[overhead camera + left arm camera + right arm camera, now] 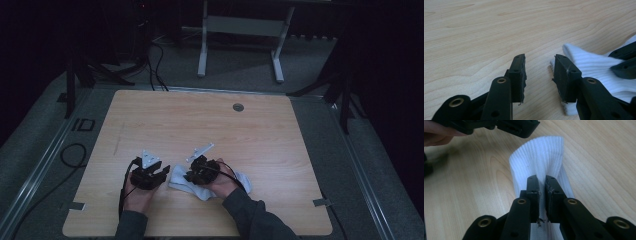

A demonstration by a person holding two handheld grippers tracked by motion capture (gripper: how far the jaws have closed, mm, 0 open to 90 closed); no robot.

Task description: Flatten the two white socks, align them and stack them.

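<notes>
The white sock [541, 157] lies flat on the tabletop [260, 125] near the person's edge, between the two hands. The right gripper [542, 182] has its jaws drawn narrow on a pinched ridge of the ribbed cloth partway along the sock, so the fabric bunches up between the pads and fans out toward the cuff. In the high view the sock [180, 180] pokes out pale from under that gripper [192, 175].

The left gripper [539, 67] sits just beside the cuff end with its jaws partly open. One pad rests at the cuff's edge, the other stands over bare wood, and nothing is clamped between them. In the high view this gripper [162, 172] hangs close to the sock's left end.

What could go wrong, as I judge it: the right grip holds only a thin fold, so a quick lift or pull could let the knit slide out of the pads. The fold may also take both layers, which would keep the sock from opening or turning as wanted. If the left jaws close where they stand, they may catch just the outer rim of the cuff or scrape the tabletop and miss it. The two grippers are near each other, so a careless move could knock them together
</notes>
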